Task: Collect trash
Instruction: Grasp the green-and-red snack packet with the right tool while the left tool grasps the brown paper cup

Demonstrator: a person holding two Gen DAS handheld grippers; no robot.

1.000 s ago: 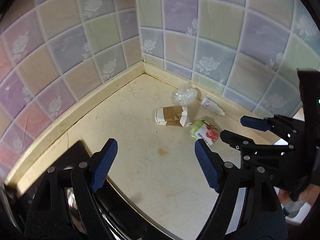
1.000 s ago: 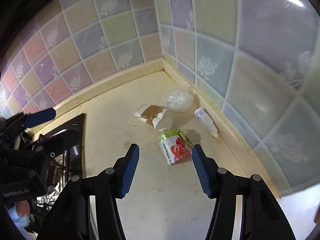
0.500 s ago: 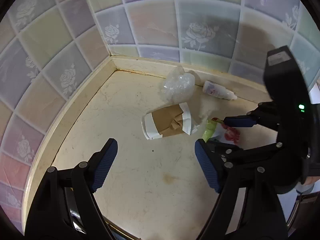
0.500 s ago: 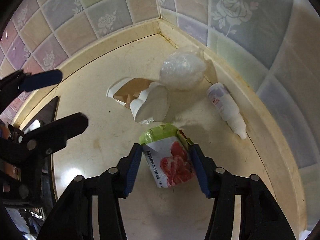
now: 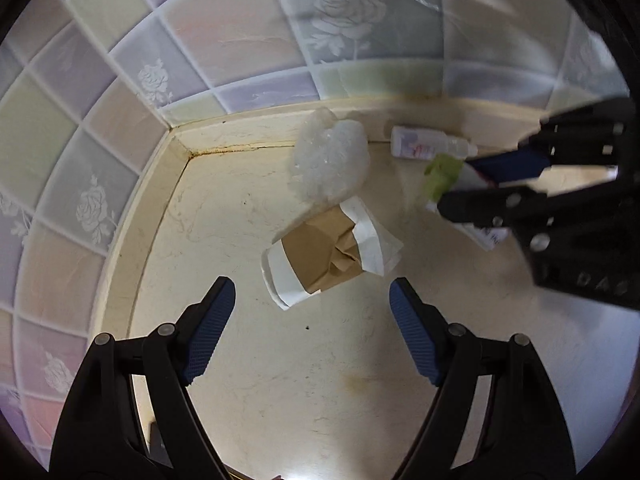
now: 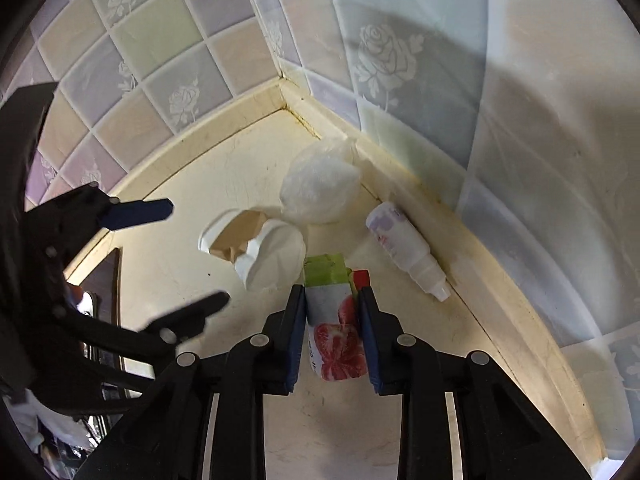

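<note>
Right wrist view, lower centre of the frame: right claw (image 6: 331,320) is closing on the fruit-print carton (image 6: 335,328), and both pads already look to touch its sides. The carton lies on the tabletop (image 6: 184,264) with its green end (image 6: 324,269) pointing up-frame. Risk 1: the carton looks soft and half flattened, so a harder pinch may buckle it and let it slide out, or push out any liquid left inside. Risk 2: the grip sits on the printed end, so the far green end may droop when lifted and knock the crushed paper cup (image 6: 256,248) just beside it, left of centre.

Left wrist view, bottom of the frame: left claw (image 5: 312,332) is spread wide with nothing between its pads. The crushed paper cup (image 5: 332,250) lies in the middle of the frame, just beyond the fingertips. Risk 3: the right claw (image 5: 492,184) fills the right edge of this view, close to the cup, so the 2 tools may collide if the left one goes in now.

Farther up-frame, the clear plastic wad (image 5: 330,164) touches the cup's white rim, so a grab at the cup may drag it along. The small white bottle (image 5: 428,146) lies against the wall base at the upper right, round enough to roll if bumped.
</note>
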